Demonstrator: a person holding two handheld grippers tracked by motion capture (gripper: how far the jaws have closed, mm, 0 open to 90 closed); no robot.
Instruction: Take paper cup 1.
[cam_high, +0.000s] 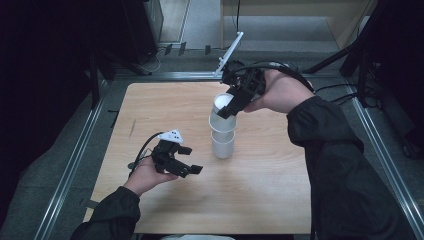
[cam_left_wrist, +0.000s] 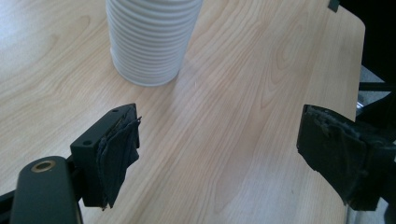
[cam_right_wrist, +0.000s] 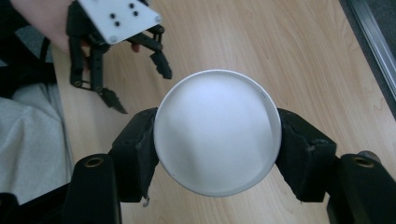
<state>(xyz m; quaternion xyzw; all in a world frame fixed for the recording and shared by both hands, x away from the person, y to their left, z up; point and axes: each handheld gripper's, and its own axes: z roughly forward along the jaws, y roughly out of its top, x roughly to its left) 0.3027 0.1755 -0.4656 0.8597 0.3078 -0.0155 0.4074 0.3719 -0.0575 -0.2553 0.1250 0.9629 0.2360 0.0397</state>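
We see stack of white ribbed paper cups (cam_high: 222, 131) mid-counter, nearer far edge. Right gripper (cam_high: 231, 106) clamped on top cup (cam_right_wrist: 217, 138), jaws pinching opposite sides just under rim. Left gripper (cam_high: 186, 159) spread wide, empty, hovering near stack toward near-left corner of wooden counter (cam_high: 165, 105). We judge cups light, thin-walled, easily crushed; ribs aid grip. Hold gently below rim; nested cups may stick together.

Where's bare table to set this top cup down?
Bare wood lies right of the cup stack out to the table edge, and along the near edge. Left of the stack is crowded by the open left hand-held gripper. The right hand-held gripper clamps the top cup.
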